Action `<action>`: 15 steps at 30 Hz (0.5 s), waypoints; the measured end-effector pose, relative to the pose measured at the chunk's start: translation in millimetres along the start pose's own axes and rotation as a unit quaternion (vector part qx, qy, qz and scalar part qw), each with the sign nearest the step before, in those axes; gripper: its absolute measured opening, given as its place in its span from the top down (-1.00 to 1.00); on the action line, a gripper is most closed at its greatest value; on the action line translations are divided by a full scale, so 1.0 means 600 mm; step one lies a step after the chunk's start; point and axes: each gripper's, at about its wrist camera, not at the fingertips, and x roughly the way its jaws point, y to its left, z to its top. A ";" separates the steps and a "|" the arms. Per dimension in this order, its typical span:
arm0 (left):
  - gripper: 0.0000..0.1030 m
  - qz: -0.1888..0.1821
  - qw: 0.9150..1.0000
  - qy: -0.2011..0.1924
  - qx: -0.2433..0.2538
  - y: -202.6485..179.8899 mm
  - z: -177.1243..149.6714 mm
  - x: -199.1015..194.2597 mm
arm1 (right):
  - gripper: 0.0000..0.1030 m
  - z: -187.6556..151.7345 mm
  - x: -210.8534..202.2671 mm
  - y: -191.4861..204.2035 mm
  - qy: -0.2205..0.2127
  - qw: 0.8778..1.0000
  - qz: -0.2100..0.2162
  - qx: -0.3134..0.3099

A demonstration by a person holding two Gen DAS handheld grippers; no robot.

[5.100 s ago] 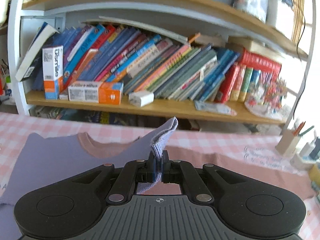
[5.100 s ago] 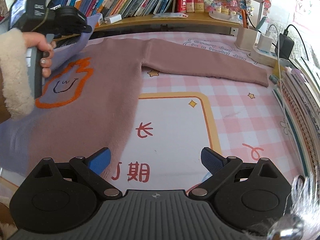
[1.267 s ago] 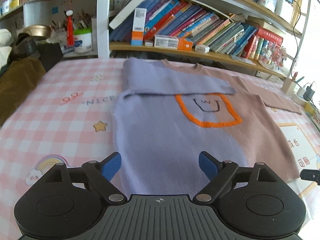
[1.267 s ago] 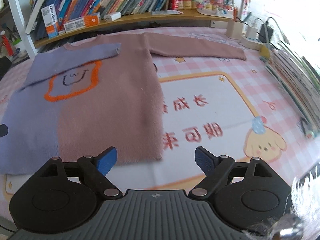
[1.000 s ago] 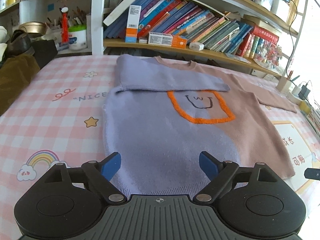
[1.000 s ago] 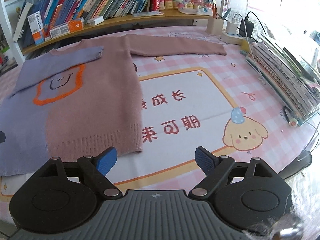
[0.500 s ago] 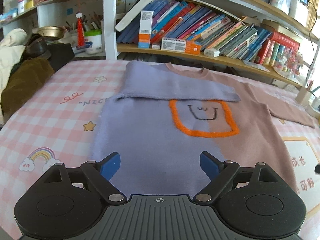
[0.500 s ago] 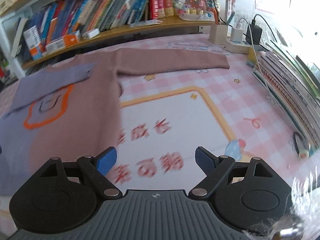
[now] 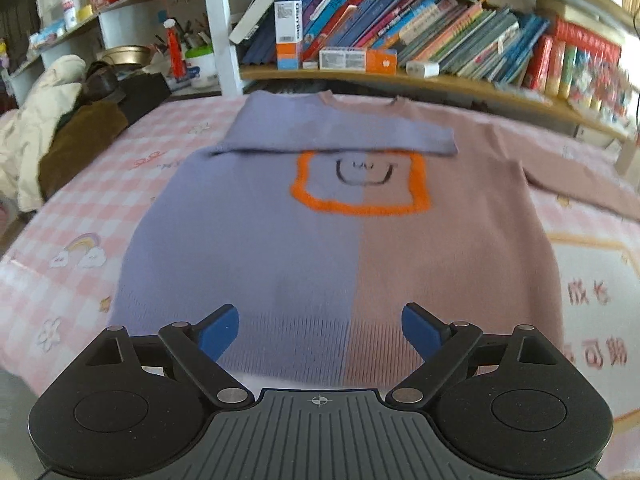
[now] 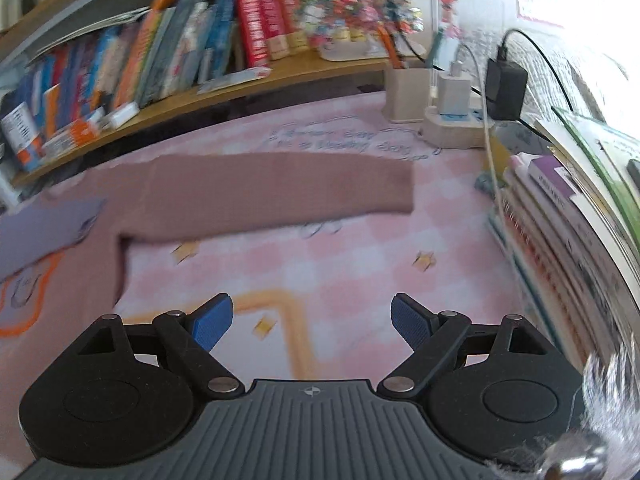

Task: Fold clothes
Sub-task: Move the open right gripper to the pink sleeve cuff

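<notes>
a soft, limp half-lilac, half-dusty-pink knitted sweater (image 9: 340, 240) lies flat on the pink checked tablecloth (image 10: 360, 248), its lilac sleeve already folded across the chest and its pink sleeve (image 10: 280, 188) outstretched, probably best pinched at the cuff, while the left gripper (image 9: 320, 330) and right gripper (image 10: 312, 322) hover spread wide and empty.
</notes>
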 end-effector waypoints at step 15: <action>-0.77 0.069 0.997 0.028 -0.016 -0.004 -0.033 -0.039 | -0.17 0.079 0.100 -0.069 -0.029 0.996 0.009 0.089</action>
